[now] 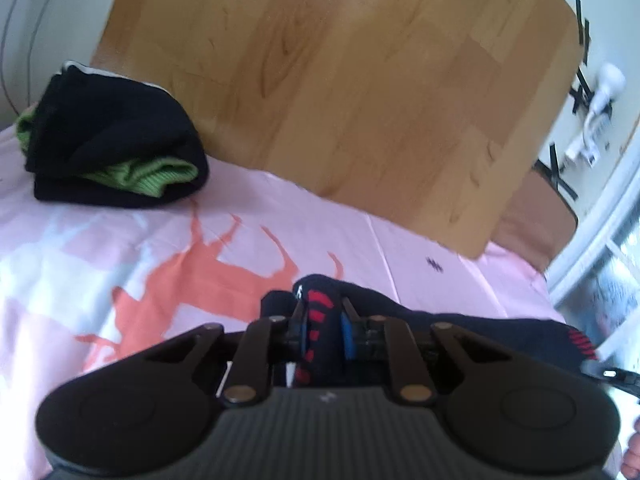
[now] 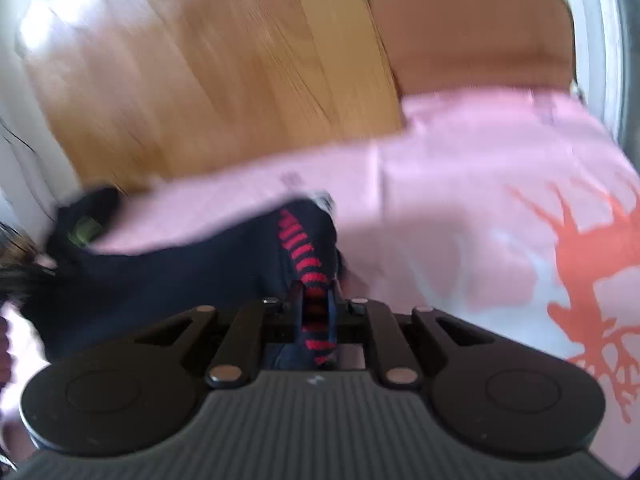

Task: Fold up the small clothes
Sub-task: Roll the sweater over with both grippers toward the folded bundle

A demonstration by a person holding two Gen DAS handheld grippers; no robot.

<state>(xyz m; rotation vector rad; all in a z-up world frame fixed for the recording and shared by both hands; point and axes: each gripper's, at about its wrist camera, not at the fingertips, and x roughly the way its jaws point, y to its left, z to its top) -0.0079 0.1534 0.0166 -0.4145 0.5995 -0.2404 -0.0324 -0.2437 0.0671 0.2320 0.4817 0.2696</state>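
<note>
Gripping opposite ends of the dark navy sock with red stripes (image 1: 320, 320), the left claw (image 1: 323, 328) and right claw (image 2: 314, 308) both pinch it above the pink deer-print bedsheet (image 1: 120, 240); a folded black-and-green garment pile (image 1: 112, 148) sits at ten o'clock; next, judging by this, the ends must meet to fold it

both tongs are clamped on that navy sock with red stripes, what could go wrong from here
1. The left tongs and right tongs each pinch only a narrow bunch of the navy sock, so it may slip out if pulled taut.
2. The pink sheet lies right under the sock; a low pass could snag and drag it.
3. The folded black and green pile sits nearby and could be knocked over by a wide sweep.
</note>
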